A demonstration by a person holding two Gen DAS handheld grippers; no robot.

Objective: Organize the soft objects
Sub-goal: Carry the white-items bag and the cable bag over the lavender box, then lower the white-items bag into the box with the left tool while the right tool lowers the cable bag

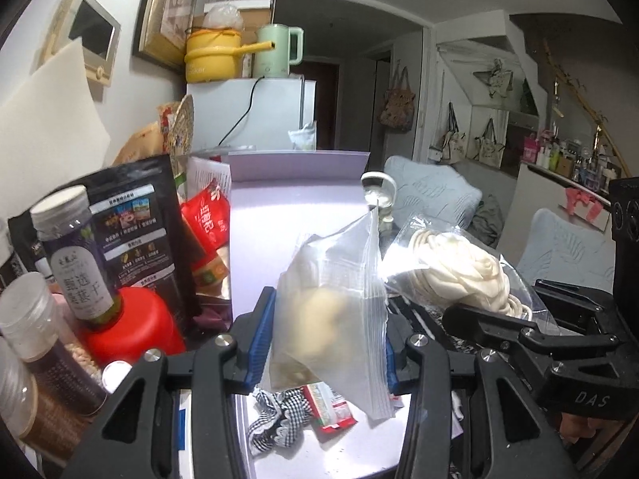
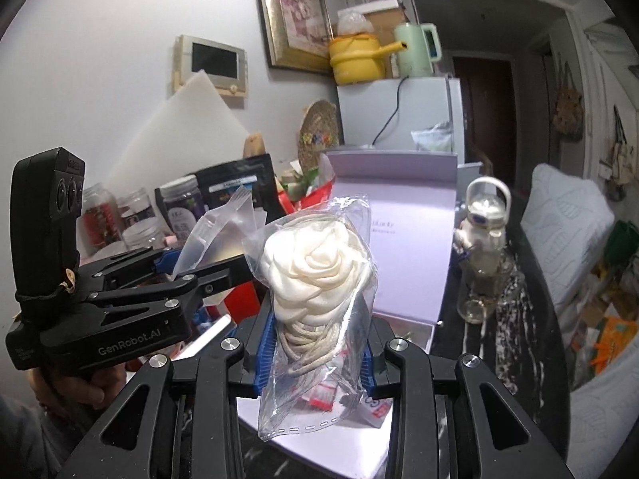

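Note:
My left gripper (image 1: 325, 339) is shut on a clear zip bag (image 1: 335, 307) holding a pale yellowish soft item, held above an open lilac box (image 1: 295, 199). My right gripper (image 2: 319, 355) is shut on a clear plastic bag (image 2: 315, 275) with a cream fabric rose and coiled cord. The rose bag also shows in the left wrist view (image 1: 463, 271), just right of the zip bag. The left gripper with its zip bag (image 2: 217, 231) shows at the left of the right wrist view. A black-and-white checked cloth (image 1: 275, 419) and a red packet (image 1: 331, 407) lie in the box.
Jars (image 1: 76, 255), a black pouch (image 1: 139, 219), a red container (image 1: 135, 327) and red snack bags crowd the left of the box. A clear bottle with a white handle (image 2: 485, 247) stands right of the box on a dark marbled table (image 2: 515, 343). A white fridge (image 2: 399, 111) stands behind.

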